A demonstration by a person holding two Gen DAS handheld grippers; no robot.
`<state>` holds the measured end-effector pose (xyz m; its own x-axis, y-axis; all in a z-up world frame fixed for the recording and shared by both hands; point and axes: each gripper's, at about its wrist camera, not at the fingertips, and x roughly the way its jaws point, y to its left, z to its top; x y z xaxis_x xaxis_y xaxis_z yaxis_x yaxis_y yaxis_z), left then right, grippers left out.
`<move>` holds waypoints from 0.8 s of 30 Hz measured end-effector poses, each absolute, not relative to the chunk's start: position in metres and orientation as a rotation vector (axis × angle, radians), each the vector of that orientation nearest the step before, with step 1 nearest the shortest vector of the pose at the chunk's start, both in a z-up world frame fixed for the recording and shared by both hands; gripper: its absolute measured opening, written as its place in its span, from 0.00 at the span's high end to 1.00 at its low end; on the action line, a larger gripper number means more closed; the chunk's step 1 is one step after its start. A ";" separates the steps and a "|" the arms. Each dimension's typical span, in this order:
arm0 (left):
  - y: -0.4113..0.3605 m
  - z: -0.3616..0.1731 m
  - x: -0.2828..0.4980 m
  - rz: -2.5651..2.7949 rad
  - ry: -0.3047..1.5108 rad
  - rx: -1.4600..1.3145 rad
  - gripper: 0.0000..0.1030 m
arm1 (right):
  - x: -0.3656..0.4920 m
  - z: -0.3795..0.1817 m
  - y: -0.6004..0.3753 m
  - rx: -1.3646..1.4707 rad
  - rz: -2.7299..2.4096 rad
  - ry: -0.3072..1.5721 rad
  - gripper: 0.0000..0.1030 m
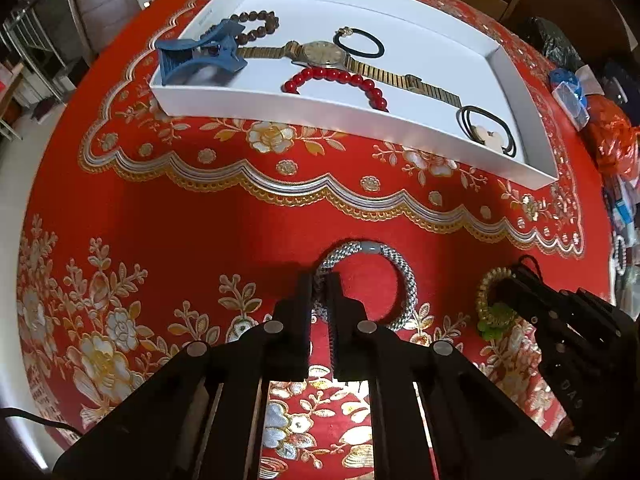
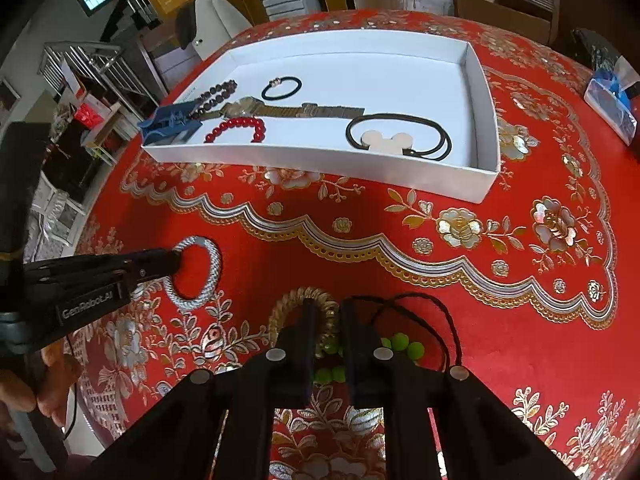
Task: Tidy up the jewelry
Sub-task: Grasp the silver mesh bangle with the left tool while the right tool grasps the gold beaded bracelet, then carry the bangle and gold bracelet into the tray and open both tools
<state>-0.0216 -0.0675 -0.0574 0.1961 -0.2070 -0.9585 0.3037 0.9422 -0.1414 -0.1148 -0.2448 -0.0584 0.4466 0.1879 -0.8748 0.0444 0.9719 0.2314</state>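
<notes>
A white tray (image 1: 280, 108) at the far side holds a blue hair claw (image 1: 196, 54), a gold watch (image 1: 324, 54), a red bead bracelet (image 1: 340, 80), dark beads and black hair ties. My left gripper (image 1: 321, 286) is shut on the left side of a silver woven bracelet (image 1: 408, 280) lying on the red tablecloth. My right gripper (image 2: 328, 312) has its jaws around the rim of a gold coil hair tie (image 2: 294, 300), nearly closed on it; green beads (image 2: 400, 344) and a black cord (image 2: 448, 320) lie beside it.
The tray also shows in the right wrist view (image 2: 320, 160). A blue packet (image 2: 612, 100) and bags sit at the table's right edge. Chairs stand behind the table. A person's hand (image 2: 24, 392) holds the left gripper's handle.
</notes>
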 end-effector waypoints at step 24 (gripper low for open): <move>-0.068 0.029 0.016 -0.424 1.175 0.035 0.95 | -0.081 0.006 -0.280 0.337 0.047 0.970 0.90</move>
<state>0.0155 -0.0681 0.0289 0.3159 -0.3036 -0.8989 0.3397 0.9208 -0.1916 -0.0809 -0.2801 0.0058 0.5689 0.1888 -0.8004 0.1105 0.9469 0.3019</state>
